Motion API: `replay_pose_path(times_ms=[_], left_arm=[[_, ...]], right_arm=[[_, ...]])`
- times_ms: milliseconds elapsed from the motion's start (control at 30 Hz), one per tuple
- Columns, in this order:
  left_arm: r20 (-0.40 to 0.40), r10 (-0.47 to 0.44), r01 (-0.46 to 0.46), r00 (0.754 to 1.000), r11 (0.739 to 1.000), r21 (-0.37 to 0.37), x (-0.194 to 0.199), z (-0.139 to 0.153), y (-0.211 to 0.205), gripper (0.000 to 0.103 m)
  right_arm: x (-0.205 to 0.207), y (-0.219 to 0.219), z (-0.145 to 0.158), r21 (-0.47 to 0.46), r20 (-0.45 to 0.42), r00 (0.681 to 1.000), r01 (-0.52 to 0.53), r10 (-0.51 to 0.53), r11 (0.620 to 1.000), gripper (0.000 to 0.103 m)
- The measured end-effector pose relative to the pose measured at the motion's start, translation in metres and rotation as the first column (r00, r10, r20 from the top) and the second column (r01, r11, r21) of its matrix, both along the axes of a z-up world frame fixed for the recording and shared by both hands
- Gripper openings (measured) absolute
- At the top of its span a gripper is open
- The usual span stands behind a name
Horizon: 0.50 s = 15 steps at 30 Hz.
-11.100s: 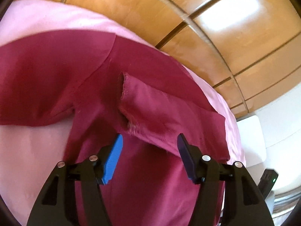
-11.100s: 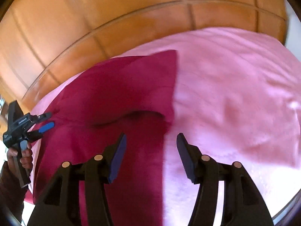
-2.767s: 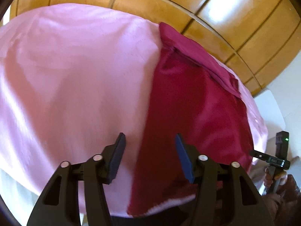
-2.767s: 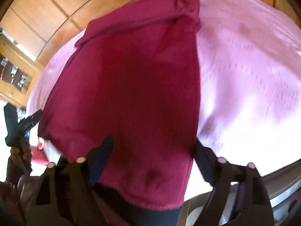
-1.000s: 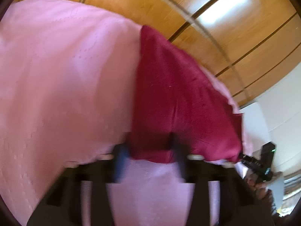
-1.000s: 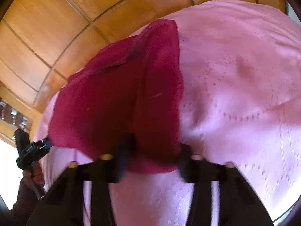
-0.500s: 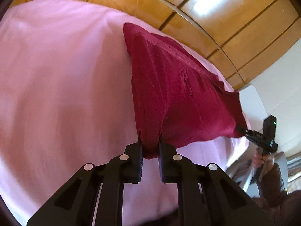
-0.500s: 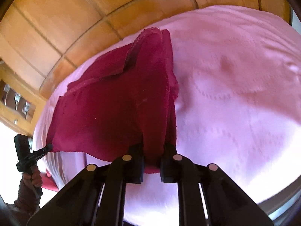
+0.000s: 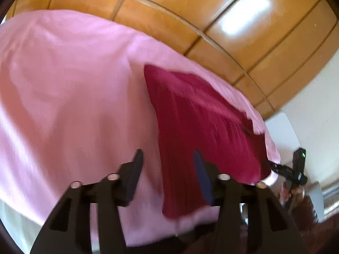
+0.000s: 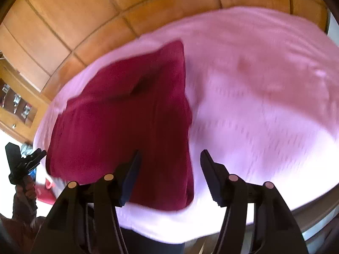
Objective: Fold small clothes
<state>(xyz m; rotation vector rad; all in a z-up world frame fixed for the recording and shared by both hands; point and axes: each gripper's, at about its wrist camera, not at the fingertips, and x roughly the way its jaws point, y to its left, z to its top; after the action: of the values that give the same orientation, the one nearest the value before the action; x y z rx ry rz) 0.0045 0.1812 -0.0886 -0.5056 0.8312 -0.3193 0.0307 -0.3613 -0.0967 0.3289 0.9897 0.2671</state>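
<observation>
A dark red garment [image 9: 197, 127] lies folded on the pink cloth-covered table [image 9: 63, 89]. In the right wrist view the garment [image 10: 127, 122] fills the left centre. My left gripper [image 9: 168, 165] is open and empty, just above the garment's near left corner. My right gripper [image 10: 169, 165] is open and empty above the garment's near right corner. Each gripper shows small in the other's view, the right one [image 9: 290, 171] and the left one [image 10: 23, 160], both at the garment's near side.
The pink table [image 10: 264, 95] stands against a wooden panelled wall [image 9: 211, 21]. A wooden cabinet [image 10: 17, 105] is at the left. A white object [image 9: 284, 135] stands beyond the table's right end. A red item [image 10: 45, 192] lies below the table edge.
Both grippers were shut on the garment's near corners half a second ago. Now both are open and the garment lies flat on the table. Both have pulled back.
</observation>
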Motion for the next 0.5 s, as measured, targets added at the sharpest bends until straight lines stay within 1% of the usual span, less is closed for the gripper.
replay_pose_path(times_ms=[133, 200, 233, 267, 300, 333, 367, 400, 433, 500], left_arm=[[0.002, 0.0, 0.0, 1.0, 1.0, -0.02, 0.031, -0.003, -0.007, 0.049], [-0.004, -0.013, 0.012, 1.0, 0.999, -0.038, 0.045, -0.008, -0.011, 0.049], [-0.008, -0.014, 0.014, 1.0, 0.999, -0.043, 0.052, -0.009, -0.015, 0.049], [-0.012, -0.019, 0.018, 1.0, 0.999, -0.05, 0.056, -0.011, -0.015, 0.049], [-0.016, -0.037, 0.037, 0.999, 0.998, -0.055, 0.06, -0.013, -0.015, 0.041], [-0.024, -0.057, 0.055, 0.998, 0.997, -0.045, 0.064, -0.016, -0.02, 0.025], [-0.03, -0.055, 0.054, 0.998, 0.998, -0.021, 0.067, -0.017, -0.025, 0.019], [-0.022, -0.043, 0.043, 0.999, 0.999, 0.016, 0.067, -0.016, -0.027, 0.007], [-0.006, -0.034, 0.034, 0.999, 0.999, 0.027, 0.064, -0.014, -0.027, 0.007], [0.036, -0.018, 0.018, 0.999, 1.0, 0.007, 0.055, -0.006, -0.021, 0.006]], right_arm=[[0.027, 0.002, 0.008, -0.033, 0.063, 0.996, 0.058, -0.056, 0.998, 0.058], [0.045, 0.008, 0.007, -0.022, 0.076, 0.994, 0.079, -0.077, 0.997, 0.055], [0.05, 0.01, 0.006, -0.026, 0.077, 0.994, 0.077, -0.075, 0.997, 0.05], [0.058, 0.018, 0.006, -0.043, 0.077, 0.995, 0.073, -0.069, 0.996, 0.042], [0.064, 0.026, 0.005, -0.071, 0.073, 0.995, 0.068, -0.063, 0.995, 0.038], [0.069, 0.029, 0.004, -0.096, 0.07, 0.996, 0.067, -0.061, 0.993, 0.027], [0.072, 0.033, 0.003, -0.115, 0.065, 0.996, 0.065, -0.057, 0.991, 0.017], [0.074, 0.034, 0.003, -0.126, 0.063, 0.996, 0.069, -0.061, 0.99, 0.013], [0.074, 0.036, 0.005, -0.131, 0.066, 0.996, 0.074, -0.066, 0.989, 0.009], [0.064, 0.033, 0.015, -0.119, 0.093, 0.994, 0.076, -0.065, 0.99, 0.008]])
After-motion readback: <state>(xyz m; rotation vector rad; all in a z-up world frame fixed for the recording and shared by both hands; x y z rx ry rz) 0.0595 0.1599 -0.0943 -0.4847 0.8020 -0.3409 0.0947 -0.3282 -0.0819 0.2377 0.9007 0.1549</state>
